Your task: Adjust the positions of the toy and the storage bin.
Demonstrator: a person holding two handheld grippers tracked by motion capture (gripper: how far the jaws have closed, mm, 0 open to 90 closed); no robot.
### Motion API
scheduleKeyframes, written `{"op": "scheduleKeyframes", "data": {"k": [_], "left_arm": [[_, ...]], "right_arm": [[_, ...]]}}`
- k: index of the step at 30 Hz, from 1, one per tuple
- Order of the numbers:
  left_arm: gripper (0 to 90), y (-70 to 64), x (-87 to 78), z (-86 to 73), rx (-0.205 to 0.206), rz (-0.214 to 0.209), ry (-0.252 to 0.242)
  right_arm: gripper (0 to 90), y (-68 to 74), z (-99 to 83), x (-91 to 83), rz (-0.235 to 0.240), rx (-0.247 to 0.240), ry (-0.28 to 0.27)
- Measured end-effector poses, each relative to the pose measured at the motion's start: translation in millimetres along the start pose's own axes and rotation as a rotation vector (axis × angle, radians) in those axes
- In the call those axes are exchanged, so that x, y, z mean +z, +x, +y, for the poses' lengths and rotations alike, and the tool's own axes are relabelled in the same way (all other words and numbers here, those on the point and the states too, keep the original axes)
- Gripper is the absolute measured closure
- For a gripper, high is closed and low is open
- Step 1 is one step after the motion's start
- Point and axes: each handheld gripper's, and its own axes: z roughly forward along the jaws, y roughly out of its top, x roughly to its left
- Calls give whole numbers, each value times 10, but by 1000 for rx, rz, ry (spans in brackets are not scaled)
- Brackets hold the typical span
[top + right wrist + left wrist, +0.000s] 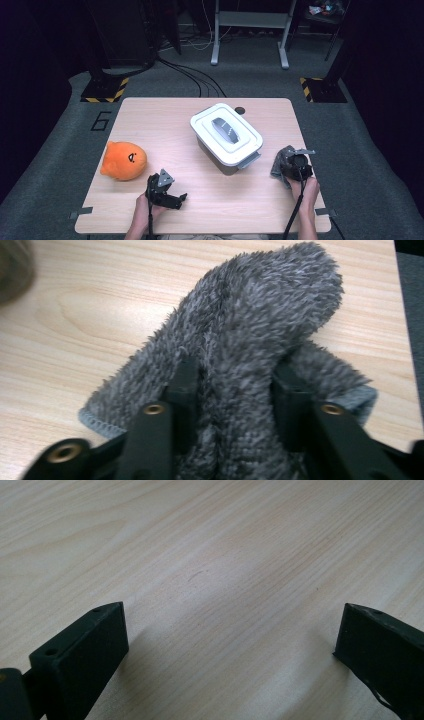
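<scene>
Right gripper view looks straight down the two black jaws, which pinch a bunched fold of a grey fleecy cloth [250, 355]; the pile bulges up between and above them, and a stitched hem lies flat on the wood at the near left. In the high view the right gripper [290, 162] sits at the near right of the table [165, 107], just right of a white lidded storage box [226, 135], with the cloth crumpled under it. The cloth looks light, limp and thick-napped, so it will likely sag and trail from wherever it is held, and the fluffy pile gives the jaws good friction with no risk of damage. A grip on a gathered fold, as here, seems safer than one on a single hem edge. The left gripper [172, 196] rests at the near left, jaws spread wide over bare wood, near an orange plush toy [123, 160].
</scene>
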Motion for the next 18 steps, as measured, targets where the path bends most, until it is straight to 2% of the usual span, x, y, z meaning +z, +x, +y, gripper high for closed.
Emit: {"op": "scheduleKeyframes", "data": {"k": [3,7,9,11,13,18], "left_arm": [[2,1,0,0,1,0,0],[2,1,0,0,1,0,0],[2,4,-2,1,5,0,4],[2,1,0,0,1,0,0],[2,1,0,0,1,0,0],[2,3,-2,1,4,0,3]], "right_arm": [[697,-12,-13,-7,7,9,-11],[718,-54,-13,-48,15,19,-19],[719,-66,-16,-134,18,34,-28],[719,-99,-25,-228,9,17,-46],[718,-111,-38,-340,5,19,-63],[712,-111,-119,-556,-12,14,-72]]}}
